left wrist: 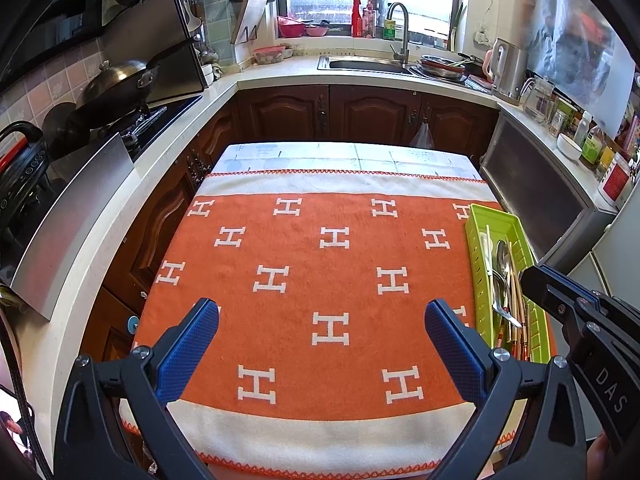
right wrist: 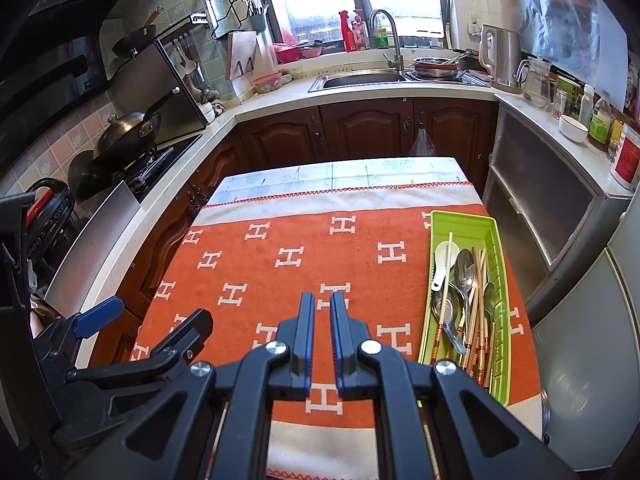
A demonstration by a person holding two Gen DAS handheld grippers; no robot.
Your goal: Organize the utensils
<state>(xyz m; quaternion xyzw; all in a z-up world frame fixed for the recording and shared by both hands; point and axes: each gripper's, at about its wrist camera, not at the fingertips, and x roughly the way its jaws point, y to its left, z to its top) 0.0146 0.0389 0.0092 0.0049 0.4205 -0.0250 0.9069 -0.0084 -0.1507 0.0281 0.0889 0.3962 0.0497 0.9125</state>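
A small table (right wrist: 240, 184) is covered at its far end by a pale printed cloth (right wrist: 360, 172). Over this, an orange towel (left wrist: 304, 280) patterned with white H shapes and edged in cream is spread across the rest of the surface. A green plastic tray (right wrist: 490, 232) is set lengthwise on the towel at the right edge, and spoons and chopsticks are held in it.
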